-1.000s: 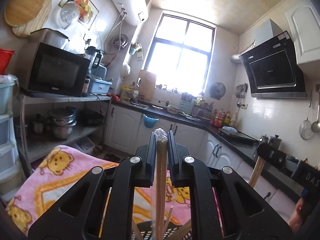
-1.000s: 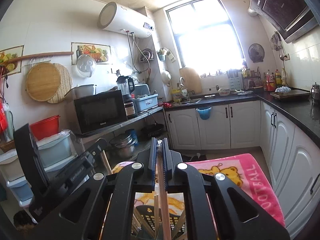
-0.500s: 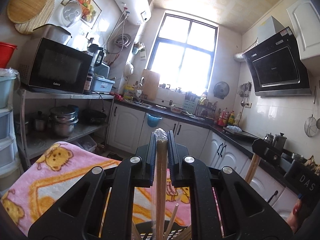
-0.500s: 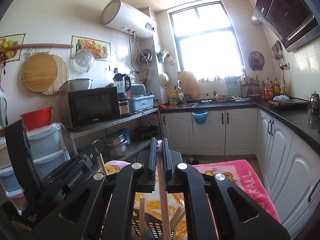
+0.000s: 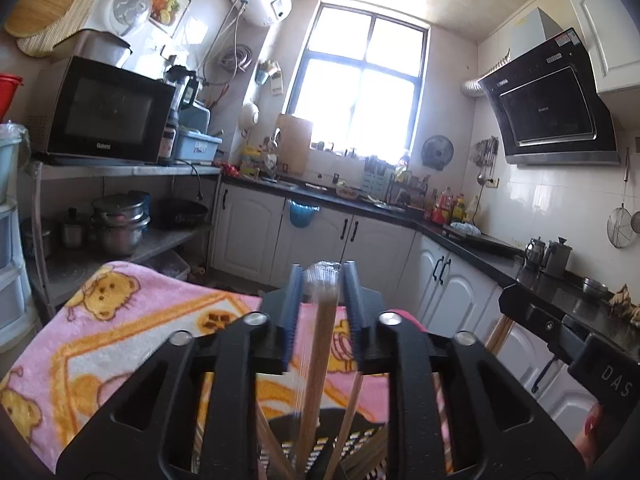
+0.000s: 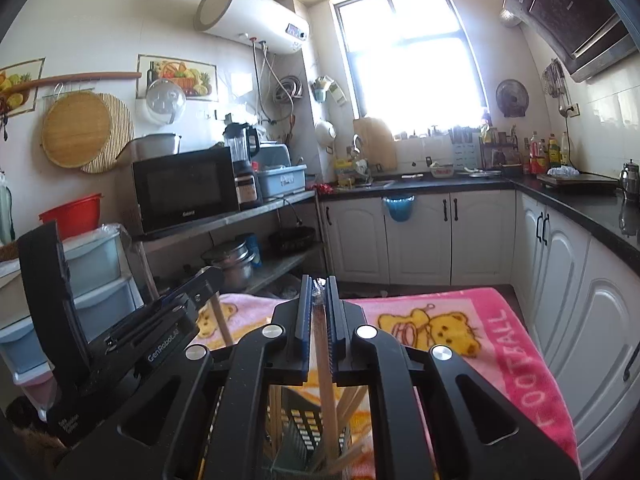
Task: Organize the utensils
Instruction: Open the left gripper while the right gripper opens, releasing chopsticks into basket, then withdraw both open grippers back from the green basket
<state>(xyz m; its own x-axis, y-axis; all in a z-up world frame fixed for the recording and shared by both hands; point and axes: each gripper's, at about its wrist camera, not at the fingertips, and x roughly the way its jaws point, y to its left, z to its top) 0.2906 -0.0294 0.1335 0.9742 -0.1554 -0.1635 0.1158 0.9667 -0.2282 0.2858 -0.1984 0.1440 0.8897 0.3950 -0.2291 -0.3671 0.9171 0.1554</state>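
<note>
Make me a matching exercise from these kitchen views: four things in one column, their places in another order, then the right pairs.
Things:
1. microwave
2. water heater
3. blue bag
4. pots

Places:
A. hanging on a cupboard door
B. lower shelf of the rack
C. top of the rack
D. high on the wall, left of the window

Pairs: 1-C, 2-D, 3-A, 4-B

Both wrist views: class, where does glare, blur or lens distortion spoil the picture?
Left wrist view: the window is blown out and the wrapped chopsticks are streaked with blur. Right wrist view: the window glares white, and cabinets bow at the fisheye edge.
</note>
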